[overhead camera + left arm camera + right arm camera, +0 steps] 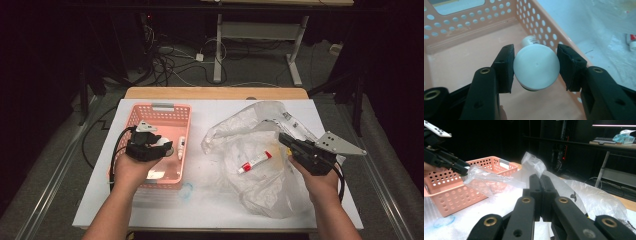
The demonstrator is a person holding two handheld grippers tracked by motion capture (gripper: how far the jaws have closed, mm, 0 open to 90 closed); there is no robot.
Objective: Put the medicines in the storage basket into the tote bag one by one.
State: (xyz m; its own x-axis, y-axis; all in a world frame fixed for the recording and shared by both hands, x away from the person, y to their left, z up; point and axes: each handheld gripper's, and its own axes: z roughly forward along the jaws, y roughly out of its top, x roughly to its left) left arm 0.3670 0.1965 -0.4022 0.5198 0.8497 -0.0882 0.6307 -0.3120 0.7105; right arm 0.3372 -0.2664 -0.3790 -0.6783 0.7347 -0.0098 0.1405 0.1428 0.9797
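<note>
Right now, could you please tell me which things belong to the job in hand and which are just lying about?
In the job:
- left tool, shut on the white jar
- pink basket
- right tool, pinching the plastic bag
- red-and-white tube in the bag

Lying about:
- blue ring mark on the table
- cables on the floor

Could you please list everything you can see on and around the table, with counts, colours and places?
basket: one, pink, perforated, left part of the table.
white jar: one, white, round, gripped over the basket.
small tube: one, white, lying inside the basket by its right wall.
plastic bag: one, clear, crumpled, right part of the table.
red-capped tube: one, white with red, lying in the bag.
table: one, white top with a wooden far edge.
cables: several, dark and white, on the floor beyond.
left gripper: black, shut on the jar.
right gripper: black, shut on the bag's film.
</note>
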